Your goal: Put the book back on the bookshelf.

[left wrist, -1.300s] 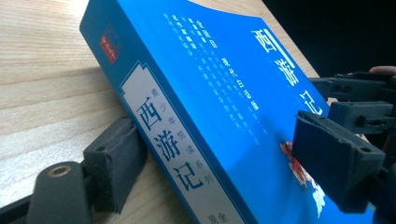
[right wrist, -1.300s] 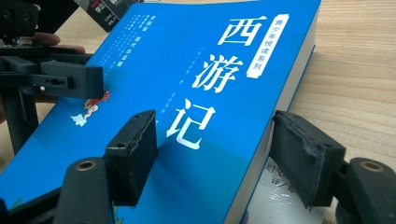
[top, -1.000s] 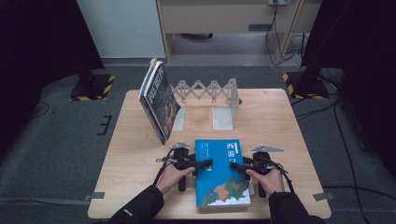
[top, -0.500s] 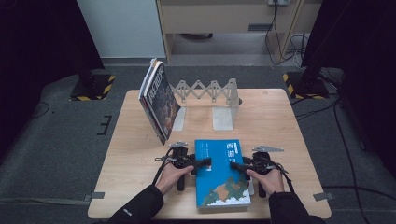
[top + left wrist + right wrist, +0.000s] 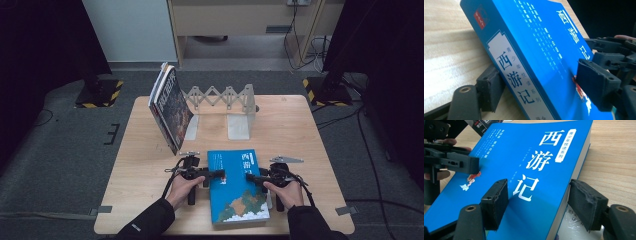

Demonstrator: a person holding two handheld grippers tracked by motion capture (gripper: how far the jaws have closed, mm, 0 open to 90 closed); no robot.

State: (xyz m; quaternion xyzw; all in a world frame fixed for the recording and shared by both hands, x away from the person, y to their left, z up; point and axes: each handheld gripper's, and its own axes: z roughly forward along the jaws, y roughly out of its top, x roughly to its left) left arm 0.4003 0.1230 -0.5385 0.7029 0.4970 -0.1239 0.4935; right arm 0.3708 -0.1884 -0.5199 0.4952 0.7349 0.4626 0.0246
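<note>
We see the blue book low at centre on the table. Our left gripper, jaws just closing, clasps its spine edge; our right gripper clamps the opposite edge. The bookstand above holds a leaning dark book.

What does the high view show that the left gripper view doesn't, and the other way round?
High view: the leaning books, the rack and the floor.
Left gripper view: the print on the blue book along its spine, close up, with the left tool and its pads on either face.
Both: the table, the blue book, the left tool, whose jaws have just been closing with the book between them, and the right tool at the book's far edge.
</note>
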